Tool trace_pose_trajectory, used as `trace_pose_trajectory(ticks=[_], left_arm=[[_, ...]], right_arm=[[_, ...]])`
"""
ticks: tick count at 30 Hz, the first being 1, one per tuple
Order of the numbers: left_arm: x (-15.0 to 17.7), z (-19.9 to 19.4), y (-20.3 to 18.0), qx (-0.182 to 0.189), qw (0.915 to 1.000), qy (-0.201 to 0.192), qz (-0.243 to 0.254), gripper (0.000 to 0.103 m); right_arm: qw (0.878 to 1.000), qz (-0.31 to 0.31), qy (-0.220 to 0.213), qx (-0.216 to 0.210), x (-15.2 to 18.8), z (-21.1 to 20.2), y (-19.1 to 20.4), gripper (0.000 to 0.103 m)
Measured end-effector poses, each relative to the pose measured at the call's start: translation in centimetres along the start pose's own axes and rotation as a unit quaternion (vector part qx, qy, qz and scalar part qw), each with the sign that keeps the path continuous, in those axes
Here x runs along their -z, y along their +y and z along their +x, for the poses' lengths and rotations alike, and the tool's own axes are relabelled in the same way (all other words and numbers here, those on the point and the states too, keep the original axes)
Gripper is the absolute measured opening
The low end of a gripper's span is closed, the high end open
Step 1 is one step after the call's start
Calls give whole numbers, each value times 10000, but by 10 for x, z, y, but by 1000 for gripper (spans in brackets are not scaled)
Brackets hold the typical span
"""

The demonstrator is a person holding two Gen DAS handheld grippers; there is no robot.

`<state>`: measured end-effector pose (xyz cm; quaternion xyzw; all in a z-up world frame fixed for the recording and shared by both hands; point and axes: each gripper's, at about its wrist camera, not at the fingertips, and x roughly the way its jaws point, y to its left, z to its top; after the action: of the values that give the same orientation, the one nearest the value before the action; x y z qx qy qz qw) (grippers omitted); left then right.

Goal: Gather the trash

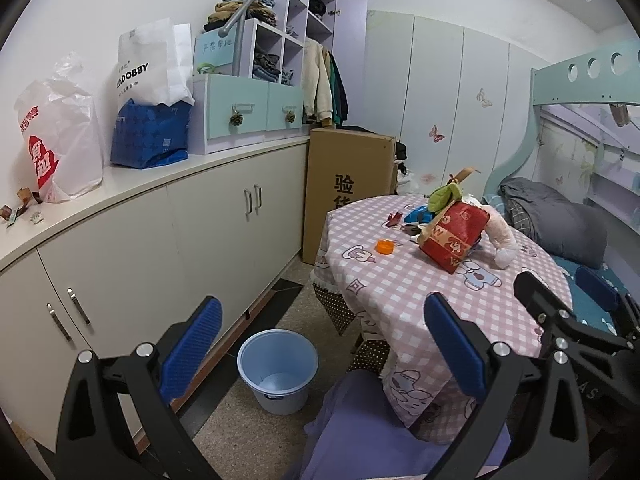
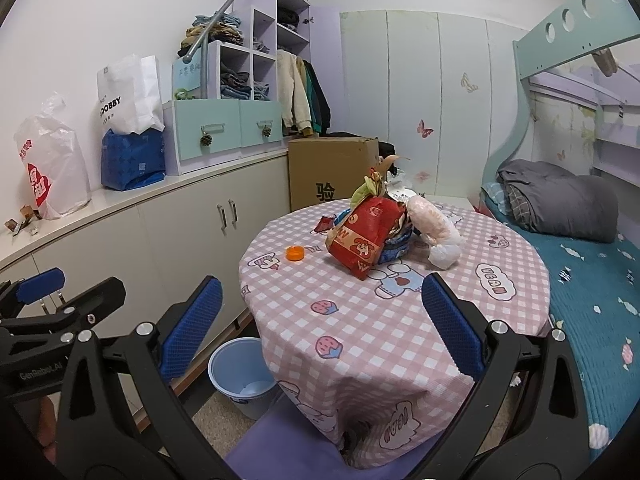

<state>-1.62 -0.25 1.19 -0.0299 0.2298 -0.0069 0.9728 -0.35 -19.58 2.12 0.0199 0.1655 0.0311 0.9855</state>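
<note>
On the round table with the pink checked cloth (image 1: 400, 280) (image 2: 360, 320) lies a pile of trash. It holds a red paper bag (image 1: 456, 236) (image 2: 364, 236), a pinkish plastic bag (image 1: 502, 236) (image 2: 436, 228), a small red wrapper (image 1: 394, 219) (image 2: 323, 224) and an orange cap (image 1: 385, 246) (image 2: 295, 253). A light blue bucket (image 1: 278, 370) (image 2: 240, 372) stands on the floor left of the table. My left gripper (image 1: 324, 344) (image 2: 72, 288) hangs open above the bucket and the table edge, holding nothing. My right gripper (image 2: 322, 328) (image 1: 560, 284) is open over the table's near side, short of the pile.
A long cream cabinet (image 1: 140, 240) runs along the left wall, with plastic and paper bags (image 1: 60, 140) and small wrappers (image 1: 20, 208) on its counter. A cardboard box (image 1: 348, 184) stands behind the table. A bed (image 2: 592, 280) lies on the right, and a purple seat (image 1: 380, 432) is in front.
</note>
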Motion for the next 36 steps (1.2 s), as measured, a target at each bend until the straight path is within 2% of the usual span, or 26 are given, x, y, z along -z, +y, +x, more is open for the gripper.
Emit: trace_pose_trajectory(ticks=[36], left_arm=[[0, 5, 6, -56, 10000, 23, -49, 99]], right_arm=[[10000, -15, -13, -88, -1, 0, 1, 98]])
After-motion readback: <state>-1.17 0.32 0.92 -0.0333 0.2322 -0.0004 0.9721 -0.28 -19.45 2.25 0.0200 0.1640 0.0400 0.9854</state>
